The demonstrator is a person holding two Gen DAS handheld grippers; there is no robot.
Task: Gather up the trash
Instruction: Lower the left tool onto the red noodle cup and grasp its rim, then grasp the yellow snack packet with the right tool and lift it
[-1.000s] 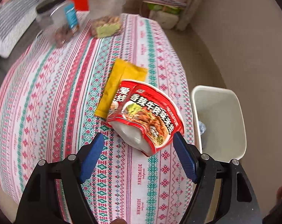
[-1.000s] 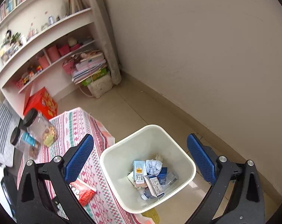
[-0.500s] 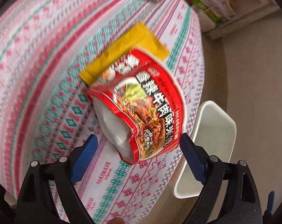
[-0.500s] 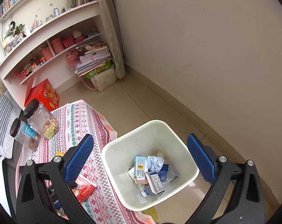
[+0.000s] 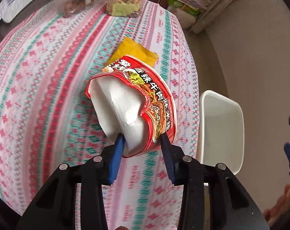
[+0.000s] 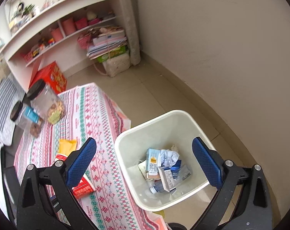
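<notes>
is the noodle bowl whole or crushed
Crushed: the noodle bowl has its white wall dented and red rim buckled, pinched in the left tool.

Left gripper (image 5: 142,140), open a second ago, now clamps crushed noodle bowl (image 5: 137,103), lifted off tablecloth (image 5: 49,76).

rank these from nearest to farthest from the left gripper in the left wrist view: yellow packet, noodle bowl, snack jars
1. noodle bowl: clamped between the left gripper fingers, crushed, white inside showing.
2. yellow packet: flat on the tablecloth just beyond the bowl, partly hidden by its rim.
3. snack jars: at the far edge of the table, top of the view; the two jars are too close to rank against each other.
</notes>
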